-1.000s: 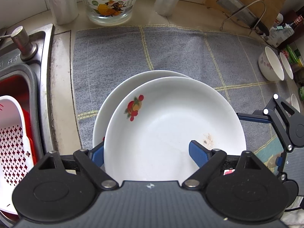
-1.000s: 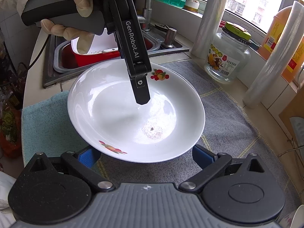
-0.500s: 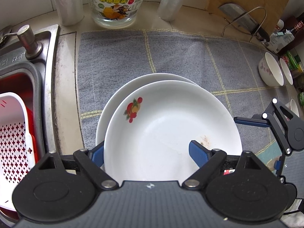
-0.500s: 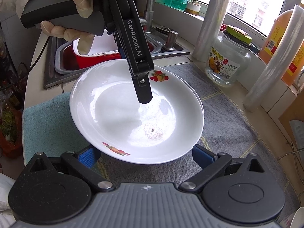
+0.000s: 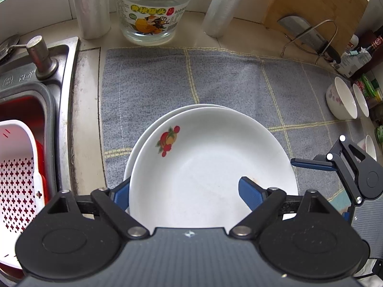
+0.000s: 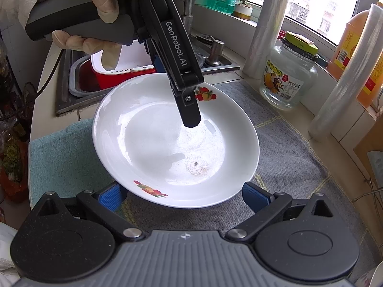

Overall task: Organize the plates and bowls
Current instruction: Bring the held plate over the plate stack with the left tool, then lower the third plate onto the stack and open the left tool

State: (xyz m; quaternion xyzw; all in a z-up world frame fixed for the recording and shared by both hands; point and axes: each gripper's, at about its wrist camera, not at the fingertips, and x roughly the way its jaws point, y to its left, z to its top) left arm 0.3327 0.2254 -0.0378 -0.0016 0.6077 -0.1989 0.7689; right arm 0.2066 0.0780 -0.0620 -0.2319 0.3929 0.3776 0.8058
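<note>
A white plate with fruit prints point(image 5: 210, 167) is held by its near rim in my left gripper point(image 5: 184, 191), one finger point(image 6: 189, 112) over the plate's inside, the other under it. It hangs just above a second white plate point(image 5: 136, 153) lying on the grey towel point(image 5: 215, 81). In the right wrist view the held plate point(image 6: 155, 148) is tilted over the towel. My right gripper point(image 6: 184, 196) is open and empty, just in front of the plate's rim. Several small white bowls point(image 5: 341, 101) stand at the towel's right edge.
A sink with a white colander in a red basin point(image 5: 16, 172) lies to the left. A glass jar point(image 5: 150, 12) and two wrap rolls point(image 5: 220, 7) stand at the back. A knife rack point(image 5: 308, 35) and cutting board are at back right.
The left gripper has brought the held plate lower and closer over the plate on the towel. The right gripper stays open beside it.
</note>
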